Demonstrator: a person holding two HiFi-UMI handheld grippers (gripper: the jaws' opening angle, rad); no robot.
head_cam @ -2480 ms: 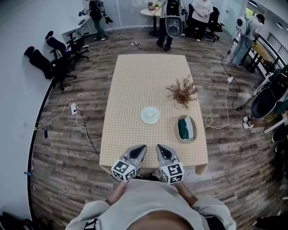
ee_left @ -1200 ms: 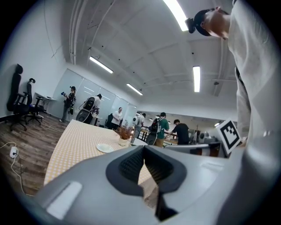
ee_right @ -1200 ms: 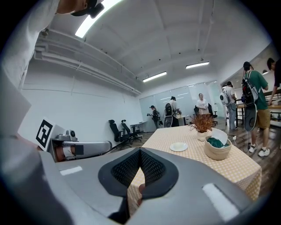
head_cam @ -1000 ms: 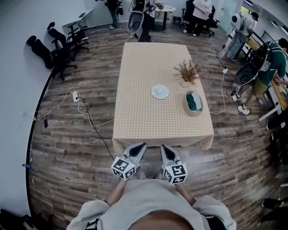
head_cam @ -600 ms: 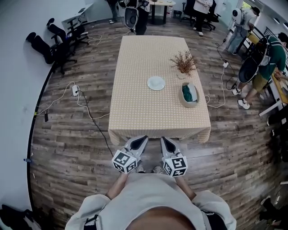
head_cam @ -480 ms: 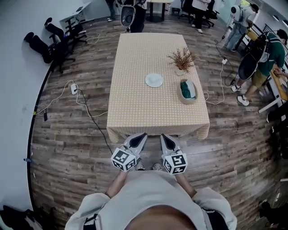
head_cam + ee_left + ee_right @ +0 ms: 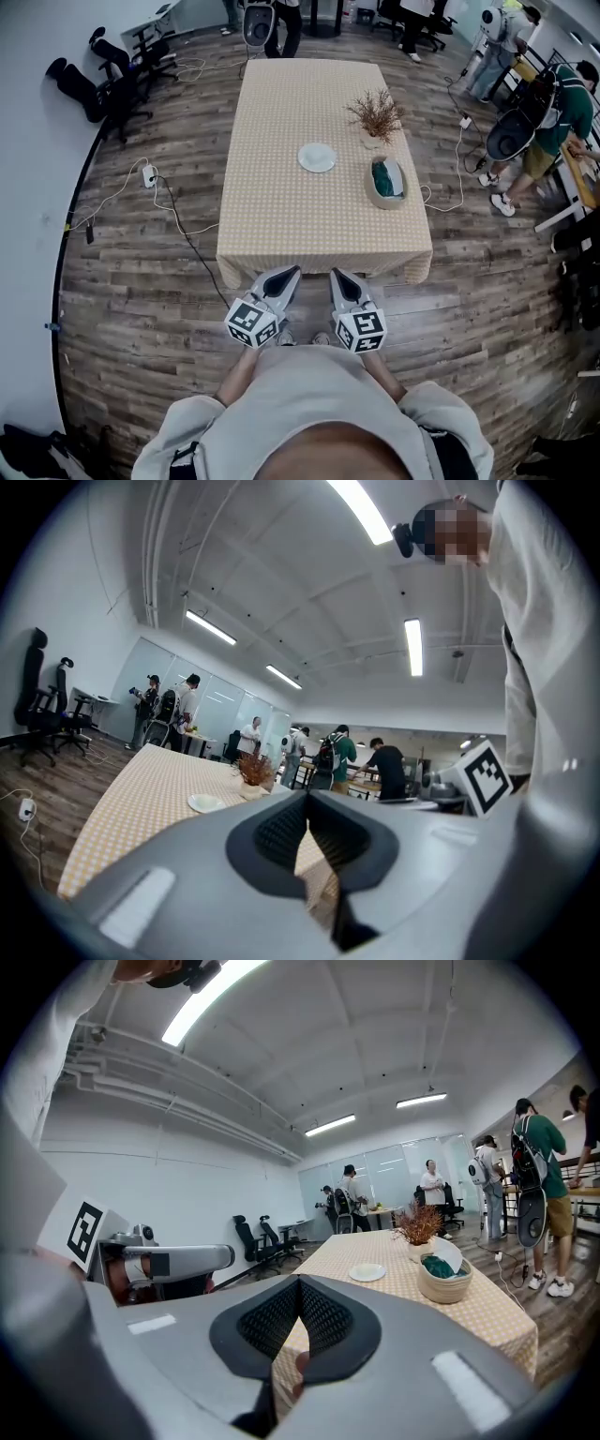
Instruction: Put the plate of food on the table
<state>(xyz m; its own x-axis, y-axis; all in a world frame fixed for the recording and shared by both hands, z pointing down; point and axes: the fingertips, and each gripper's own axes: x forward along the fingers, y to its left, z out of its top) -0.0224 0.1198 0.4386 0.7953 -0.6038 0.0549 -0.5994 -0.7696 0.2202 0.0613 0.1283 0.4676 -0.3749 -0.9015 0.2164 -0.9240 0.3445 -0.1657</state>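
basket (image 7: 385,182): round, woven, holds green cloth; on the table (image 7: 281,216), near its right edge
dried plant (image 7: 376,111): brown sprigs in a pale pot, just beyond the basket
office chairs (image 7: 122,80): black, by the left wall
power strip (image 7: 148,174): white, on the wood floor (image 7: 131,309), cables trailing
person in green shirt (image 7: 562,108): far right

I read no words, numbers or brand names anywhere. The only printed marks I see are black-and-white square patterns on the left gripper (image 7: 287,273) and the right gripper (image 7: 336,275); they carry no letters.
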